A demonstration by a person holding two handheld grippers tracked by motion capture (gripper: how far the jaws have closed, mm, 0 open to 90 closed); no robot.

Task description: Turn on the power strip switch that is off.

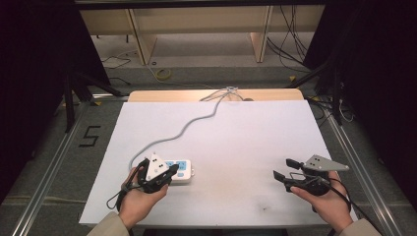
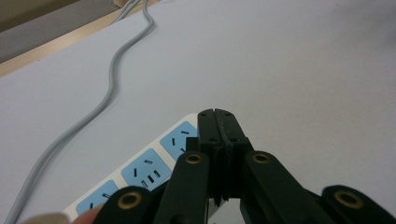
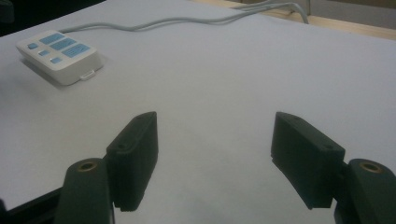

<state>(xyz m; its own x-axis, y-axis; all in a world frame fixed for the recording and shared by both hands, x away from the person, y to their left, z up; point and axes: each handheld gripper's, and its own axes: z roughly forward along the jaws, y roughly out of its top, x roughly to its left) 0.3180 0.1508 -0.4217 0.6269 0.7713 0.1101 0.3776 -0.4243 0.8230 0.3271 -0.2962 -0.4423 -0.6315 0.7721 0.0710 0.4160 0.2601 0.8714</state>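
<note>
One power strip [image 1: 180, 170] lies on the white table sheet [image 1: 236, 142], and serves as the landmark. Its grey cord [image 1: 189, 125] runs from its far-left end away to the far edge of the table. The left gripper [image 1: 169, 172] sits directly over the strip, jaws pressed together with nothing between them, their tips above the blue socket faces [image 2: 144, 170]; whether they touch the casing cannot be told. The right gripper [image 1: 284, 169] hovers well to the right of the strip, jaws spread wide and empty over bare sheet.

Step in hand, as judged: the closed left tip is pressing or steadying the strip. The next move probably calls for a firm downward push on the chosen spot, without sliding the casing.

Count: one strip, one cord, two grippers, three blue socket faces seen in the left gripper view.
</note>
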